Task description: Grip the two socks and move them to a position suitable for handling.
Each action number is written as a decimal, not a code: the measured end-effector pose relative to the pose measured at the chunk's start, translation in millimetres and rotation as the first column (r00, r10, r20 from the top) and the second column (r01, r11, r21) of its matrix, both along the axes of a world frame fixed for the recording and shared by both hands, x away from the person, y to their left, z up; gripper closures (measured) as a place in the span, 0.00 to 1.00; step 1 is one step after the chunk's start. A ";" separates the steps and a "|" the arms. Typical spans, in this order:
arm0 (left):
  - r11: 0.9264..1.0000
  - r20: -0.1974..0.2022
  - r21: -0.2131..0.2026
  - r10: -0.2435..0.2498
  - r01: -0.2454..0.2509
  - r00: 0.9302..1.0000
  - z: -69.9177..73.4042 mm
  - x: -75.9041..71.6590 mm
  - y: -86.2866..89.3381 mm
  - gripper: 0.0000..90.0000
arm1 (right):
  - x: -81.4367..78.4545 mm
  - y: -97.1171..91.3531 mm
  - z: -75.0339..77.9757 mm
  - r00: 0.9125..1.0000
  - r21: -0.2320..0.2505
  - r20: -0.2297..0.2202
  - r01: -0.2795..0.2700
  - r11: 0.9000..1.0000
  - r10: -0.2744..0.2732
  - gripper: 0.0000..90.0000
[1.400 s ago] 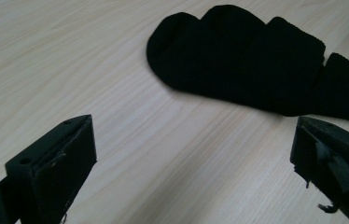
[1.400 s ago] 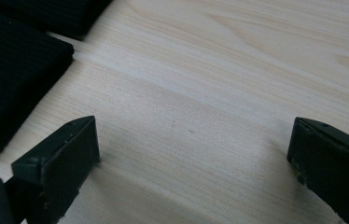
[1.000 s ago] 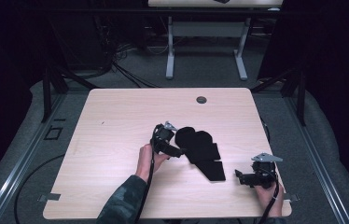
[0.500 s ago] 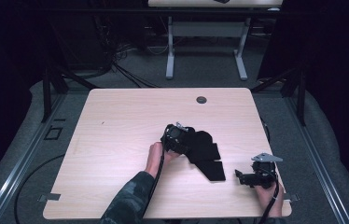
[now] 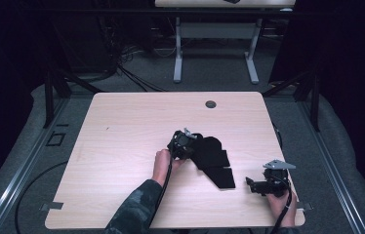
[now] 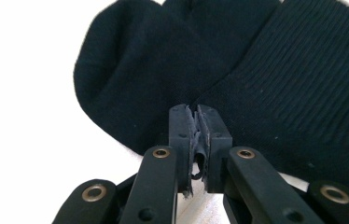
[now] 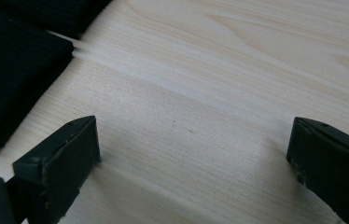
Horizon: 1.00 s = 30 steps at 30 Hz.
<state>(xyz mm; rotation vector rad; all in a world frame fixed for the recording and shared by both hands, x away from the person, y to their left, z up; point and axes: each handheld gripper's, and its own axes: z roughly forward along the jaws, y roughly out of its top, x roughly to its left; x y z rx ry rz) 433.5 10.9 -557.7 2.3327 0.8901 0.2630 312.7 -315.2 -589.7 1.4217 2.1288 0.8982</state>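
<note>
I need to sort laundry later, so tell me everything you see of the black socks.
The black socks lie flat and overlapping near the middle of the table: dark ribbed knit, rounded toes at one end, square cuffs toward the near edge. The left gripper has just closed, pinching a fold of the fabric at the toe end.

socks (image 6: 238, 70): showing as black knitted cloth, matt, one cuff ribbed
table (image 5: 136, 126): looking like pale wood-grain laminate, smooth, giving a faint sheen
left gripper (image 6: 196, 135): showing matt black plastic, pads scuffed, brass-coloured rivets glinting
right gripper (image 7: 191, 158): showing matt black pads, edges worn
</note>
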 end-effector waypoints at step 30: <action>0.988 0.241 -0.151 0.013 0.024 0.970 111.0 -65.2 38.0 0.95 | 0.0 -0.1 0.0 1.000 0.000 0.000 0.002 1.000 -0.002 0.03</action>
